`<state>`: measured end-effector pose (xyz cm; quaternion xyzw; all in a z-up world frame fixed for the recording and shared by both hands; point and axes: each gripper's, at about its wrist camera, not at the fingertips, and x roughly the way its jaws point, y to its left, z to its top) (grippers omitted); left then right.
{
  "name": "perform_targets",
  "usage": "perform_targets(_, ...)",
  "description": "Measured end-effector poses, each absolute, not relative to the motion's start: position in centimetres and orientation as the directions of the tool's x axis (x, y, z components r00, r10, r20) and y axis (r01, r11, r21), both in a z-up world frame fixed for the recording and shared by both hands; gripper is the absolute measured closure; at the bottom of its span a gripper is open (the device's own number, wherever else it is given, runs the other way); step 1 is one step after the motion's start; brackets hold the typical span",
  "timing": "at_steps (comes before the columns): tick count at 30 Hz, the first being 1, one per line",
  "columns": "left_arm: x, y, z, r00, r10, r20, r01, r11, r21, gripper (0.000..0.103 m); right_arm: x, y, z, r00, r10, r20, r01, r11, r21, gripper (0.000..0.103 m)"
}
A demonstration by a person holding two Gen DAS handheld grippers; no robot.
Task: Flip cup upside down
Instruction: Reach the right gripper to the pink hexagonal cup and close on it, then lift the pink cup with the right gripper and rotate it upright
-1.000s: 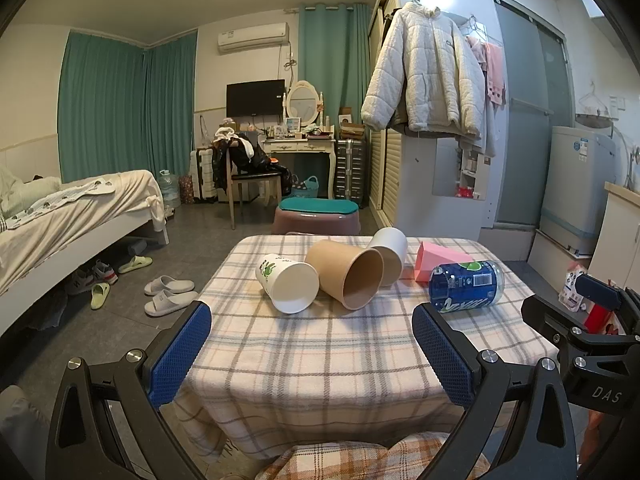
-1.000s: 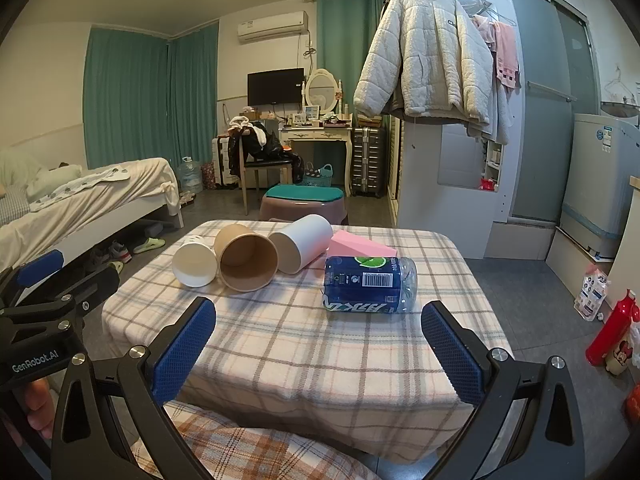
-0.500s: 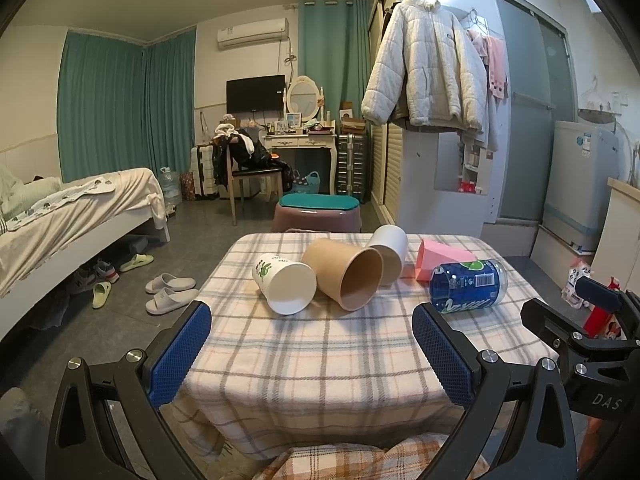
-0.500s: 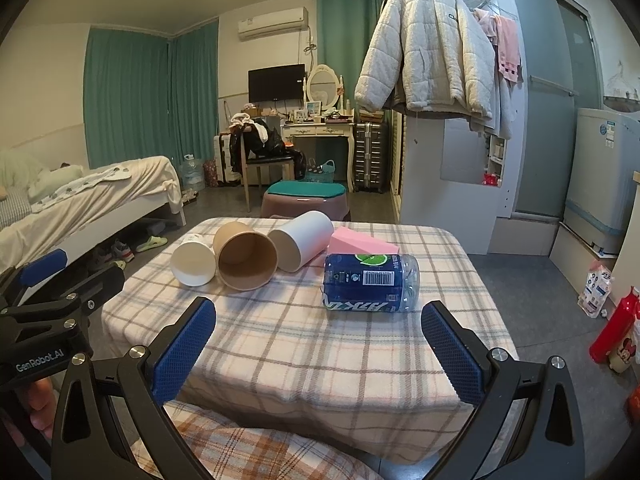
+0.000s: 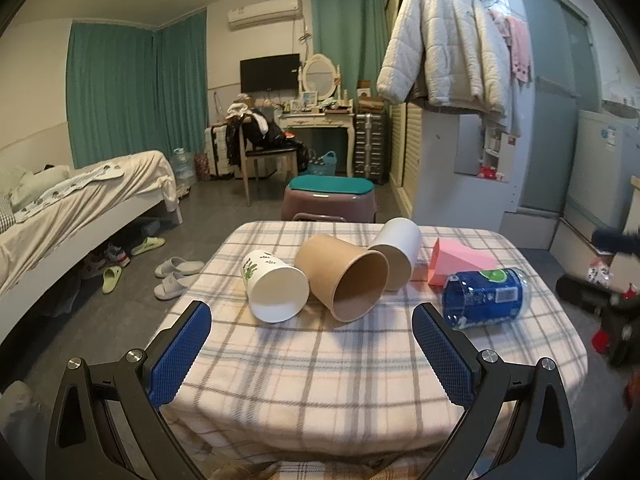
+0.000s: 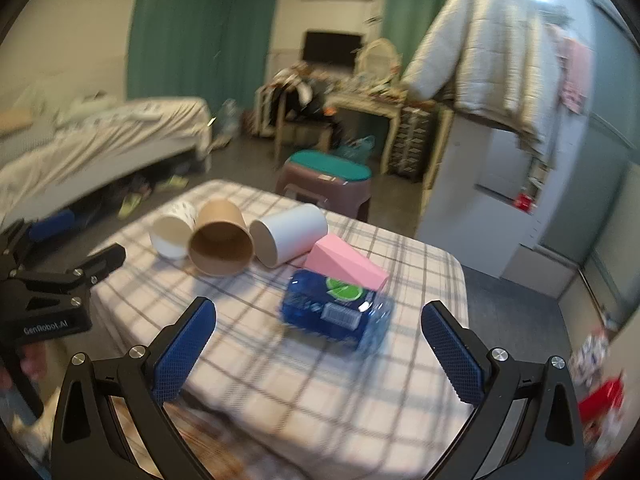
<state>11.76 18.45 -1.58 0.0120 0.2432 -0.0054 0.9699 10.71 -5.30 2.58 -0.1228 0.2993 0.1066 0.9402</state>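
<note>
Left wrist view: left claw (image 5: 310,344) wide open, holding nothing, low at the near edge of the counter (image 5: 320,380) with its checked cloth. Three cups lying on their sides, touching in a row: white cup with green leaf print (image 5: 274,286), brown cup (image 5: 346,278), plain white cup (image 5: 394,254). Near them, pink box (image 5: 458,262) and blue bottle (image 5: 484,298) on its side. Right wrist view, blurry: right claw (image 6: 320,342) wide open, empty, near the bottle. "GenRobot.AI" readable on the left claw's body.
</note>
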Motion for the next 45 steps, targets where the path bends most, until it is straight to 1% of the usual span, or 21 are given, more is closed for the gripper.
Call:
perform_targets(4, 14.0, 17.4, -2.3, 0.86, 0.025, -0.51, -0.015, 1.0, 0.023, 0.0, 16.1, -6.5, 2.9, 0.729, 0.123, -0.673, -0.367, 0.901, -0.233, 0.0)
perform_targets(6, 15.2, 17.1, -2.7, 0.849, 0.031, -0.528, -0.023, 1.0, 0.021, 0.0, 18.7, -6.7, 2.4, 0.688, 0.131, -0.714, -0.419, 0.875, -0.243, 0.0)
perform_targets(8, 16.3, 16.7, -3.2, 0.839, 0.04, -0.543, -0.031, 0.999, 0.026, 0.0, 21.5, -6.6, 1.5, 0.633, 0.142, -0.761, -0.461, 0.859, -0.224, 0.0)
perform_targets(12, 18.5, 16.4, -3.8, 0.824, 0.053, -0.565, -0.045, 0.999, 0.029, 0.0, 25.9, -5.9, -0.9, 0.538, 0.174, -0.825, -0.531, 0.83, -0.171, 0.0)
perform_targets(15, 19.9, 16.1, -4.0, 0.82, 0.056, -0.57, -0.048, 0.998, 0.028, 0.0, 28.8, -5.7, -2.4, 0.477, 0.201, -0.856, -0.559, 0.821, -0.118, 0.0)
perform_targets(18, 21.2, 15.8, -4.1, 0.822, 0.054, -0.567, -0.042, 0.999, 0.033, 0.0, 30.8, -5.8, -3.3, 0.442, 0.198, -0.875, -0.57, 0.815, -0.104, 0.0)
perform_targets(21, 22.3, 15.6, -4.4, 0.819, 0.048, -0.572, -0.031, 0.999, 0.039, 0.0, 32.9, -6.0, -4.6, 0.386, 0.216, -0.897, -0.582, 0.811, -0.055, 0.0)
perform_targets(25, 23.7, 15.5, -4.8, 0.814, 0.034, -0.58, -0.017, 0.999, 0.035, 0.0, 34.5, -5.8, -6.2, 0.308, 0.24, -0.921, -0.604, 0.797, 0.005, 0.003)
perform_targets(35, 24.7, 15.4, -5.0, 0.812, 0.022, -0.584, -0.004, 0.999, 0.032, 0.0, 36.5, -4.3, -9.3, 0.181, 0.277, -0.944, -0.624, 0.774, 0.107, 0.004)
perform_targets(36, 24.8, 15.5, -5.0, 0.811, 0.022, -0.584, -0.006, 1.0, 0.03, 0.0, 36.7, -4.2, -9.5, 0.177, 0.271, -0.946, -0.619, 0.778, 0.107, 0.005)
perform_targets(38, 24.8, 15.7, -5.0, 0.812, 0.028, -0.583, -0.012, 0.999, 0.031, 0.0, 36.9, -4.0, -9.5, 0.175, 0.272, -0.946, -0.614, 0.781, 0.111, 0.012)
perform_targets(40, 24.7, 15.9, -4.9, 0.813, 0.034, -0.581, -0.018, 0.999, 0.033, 0.0, 36.8, -4.0, -9.1, 0.171, 0.291, -0.941, -0.615, 0.778, 0.129, 0.03)
perform_targets(45, 24.1, 16.4, -4.3, 0.821, 0.036, -0.569, -0.027, 0.999, 0.023, 0.0, 36.0, -4.0, -7.1, 0.229, 0.282, -0.932, -0.591, 0.801, 0.097, 0.031)
